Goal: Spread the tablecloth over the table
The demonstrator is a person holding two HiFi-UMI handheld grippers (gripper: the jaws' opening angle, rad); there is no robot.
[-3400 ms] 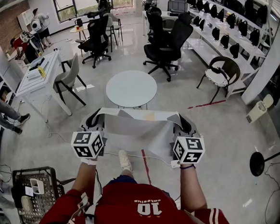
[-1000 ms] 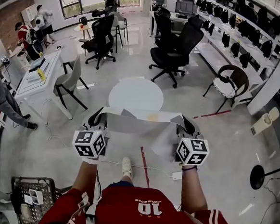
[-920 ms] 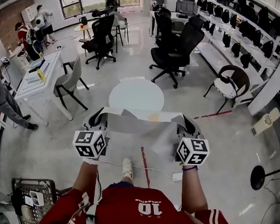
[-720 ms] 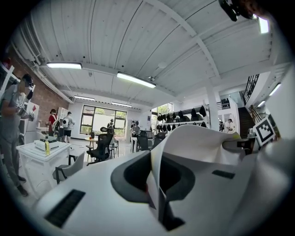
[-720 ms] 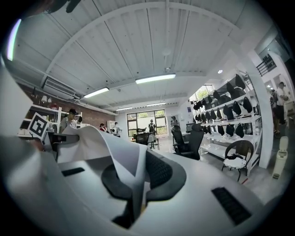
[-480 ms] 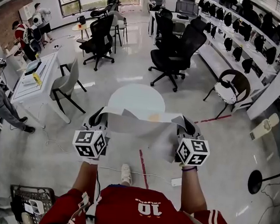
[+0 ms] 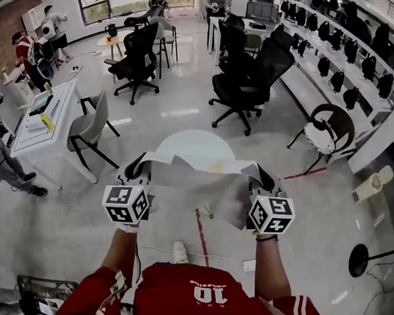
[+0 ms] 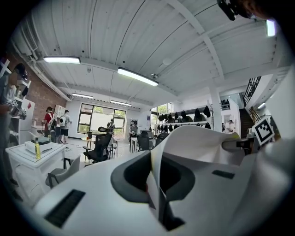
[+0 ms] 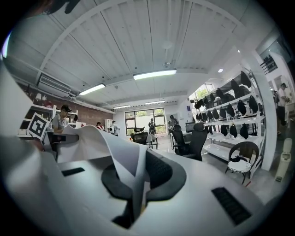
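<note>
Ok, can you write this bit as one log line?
left gripper: shut on white fabric tablecloth | right gripper: shut on tablecloth | round white table: not yet covered

Room notes:
- Floor [image 7: 180,111]: glossy pale grey. Red tape line [image 7: 201,235] on it, between left gripper [image 7: 137,163] and right gripper [image 7: 260,175], on person's side of both.
- Ahead of grippers: cluster of black office chairs [image 7: 247,82].
- Left of left gripper: white desk [image 7: 40,117], grey chair [image 7: 91,121] beside it, brick wall [image 7: 7,26] beyond.
- Right of right gripper: long white shelves [image 7: 299,73] with row of dark items [image 7: 369,66], round-back chair [image 7: 324,133] with white seat, white column [image 7: 390,114].
- Far end: big windows [image 8: 94,122], daylight coming in.
- Ceiling [image 8: 138,50]: white, ribbed. Strip lights [image 8: 137,77] on.
</note>
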